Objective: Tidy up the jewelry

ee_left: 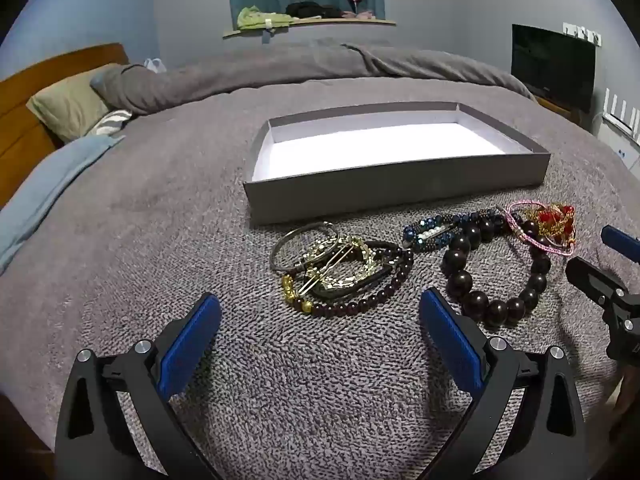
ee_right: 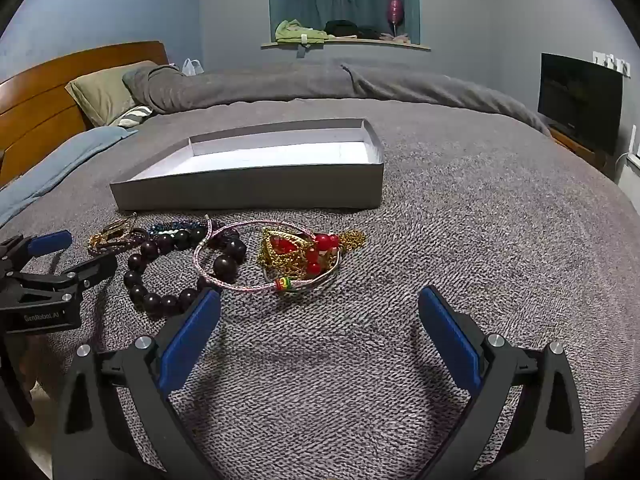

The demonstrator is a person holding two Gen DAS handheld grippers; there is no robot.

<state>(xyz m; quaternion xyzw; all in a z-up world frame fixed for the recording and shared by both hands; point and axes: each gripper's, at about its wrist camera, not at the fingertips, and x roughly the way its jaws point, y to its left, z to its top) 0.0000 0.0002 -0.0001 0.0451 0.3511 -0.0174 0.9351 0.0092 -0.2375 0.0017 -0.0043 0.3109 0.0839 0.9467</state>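
Observation:
A shallow grey box (ee_left: 396, 192) with a white, empty inside lies on the grey bed cover; it also shows in the right wrist view (ee_right: 248, 192). In front of it lies jewelry: a gold hair clip with bangles and a small dark bead bracelet (ee_left: 340, 268), a blue beaded piece (ee_left: 432, 232), a large dark bead bracelet (ee_left: 496, 272) (ee_right: 160, 276), a pink cord bracelet (ee_right: 248, 256) and a red-and-gold piece (ee_right: 304, 256). My left gripper (ee_left: 320, 312) is open, just short of the hair clip pile. My right gripper (ee_right: 320, 308) is open, just short of the red-and-gold piece.
The bed cover (ee_left: 160, 240) spreads all around. Pillows (ee_left: 68, 104) and a wooden headboard (ee_left: 24, 80) are at the left. A dark screen (ee_left: 554, 66) stands at the right. A window sill (ee_left: 308, 20) with clothes is at the back.

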